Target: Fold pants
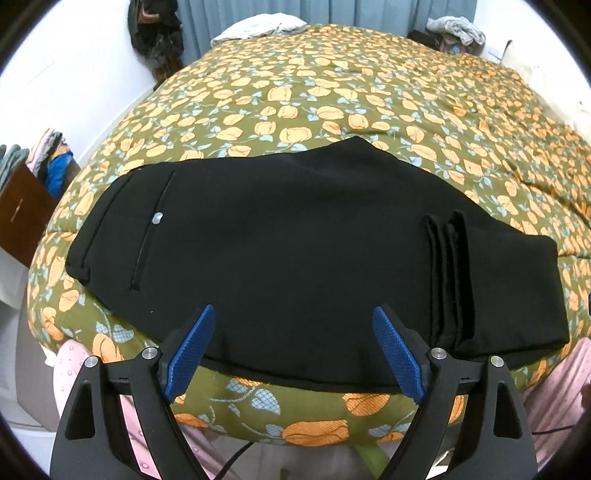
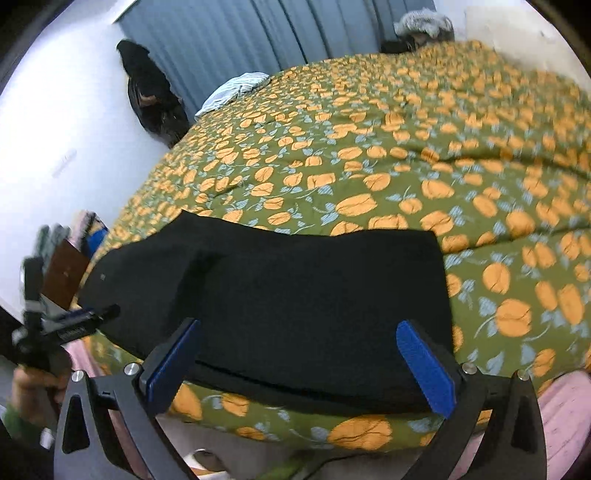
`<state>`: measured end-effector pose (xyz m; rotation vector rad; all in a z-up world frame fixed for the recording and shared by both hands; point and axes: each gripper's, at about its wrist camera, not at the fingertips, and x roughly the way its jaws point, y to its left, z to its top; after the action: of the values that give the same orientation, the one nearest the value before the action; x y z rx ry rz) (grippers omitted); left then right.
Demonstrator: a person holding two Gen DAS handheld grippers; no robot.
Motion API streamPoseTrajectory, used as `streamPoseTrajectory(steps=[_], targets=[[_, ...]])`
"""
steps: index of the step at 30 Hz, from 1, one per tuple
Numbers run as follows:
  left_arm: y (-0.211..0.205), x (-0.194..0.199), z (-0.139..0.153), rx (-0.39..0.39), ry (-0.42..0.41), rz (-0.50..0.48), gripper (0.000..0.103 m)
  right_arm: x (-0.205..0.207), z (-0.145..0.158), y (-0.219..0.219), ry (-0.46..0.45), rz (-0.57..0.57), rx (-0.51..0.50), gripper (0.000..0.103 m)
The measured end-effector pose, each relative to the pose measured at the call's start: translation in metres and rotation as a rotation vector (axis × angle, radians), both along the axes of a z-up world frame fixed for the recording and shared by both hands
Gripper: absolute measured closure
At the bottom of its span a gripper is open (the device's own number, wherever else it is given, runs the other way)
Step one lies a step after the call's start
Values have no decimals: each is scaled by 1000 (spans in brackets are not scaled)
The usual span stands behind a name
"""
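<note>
Black pants (image 1: 288,240) lie folded flat on the near edge of the bed, waistband with a pale button (image 1: 157,218) at the left and stacked leg hems (image 1: 448,280) folded over at the right. My left gripper (image 1: 293,325) is open and empty, just above the pants' near edge. In the right wrist view the pants (image 2: 295,295) fill the near middle. My right gripper (image 2: 299,341) is open and empty over their near edge. The left gripper (image 2: 62,328) shows at that view's left edge, held by a hand.
The bed carries a green quilt with orange flowers (image 1: 332,103). White cloth (image 1: 258,27) lies at its far end by grey curtains (image 2: 258,33). A brown box with clothes (image 1: 26,199) stands left of the bed. A dark garment (image 2: 147,92) hangs on the white wall.
</note>
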<state>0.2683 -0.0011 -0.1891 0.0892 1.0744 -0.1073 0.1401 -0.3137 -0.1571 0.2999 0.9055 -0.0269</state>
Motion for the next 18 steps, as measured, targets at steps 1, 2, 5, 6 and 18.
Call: streamPoseTrajectory(steps=[1,2,5,6,18], targets=[[1,0,0,-2,-1,5,14,-1,0,2,2,0,-37,0],[3,-1,-1,-7,1,14,14,-1,-2,4,6,2,-58,0],[15,0,-7,-46,24,52,14,-3,-11,8,29,15,-74,0],[19,0,-9,-62,35,64,14,-4,-13,11,33,21,-83,0],[76,25,8,-135,57,140,14,-16,-34,31,91,87,-123,0]])
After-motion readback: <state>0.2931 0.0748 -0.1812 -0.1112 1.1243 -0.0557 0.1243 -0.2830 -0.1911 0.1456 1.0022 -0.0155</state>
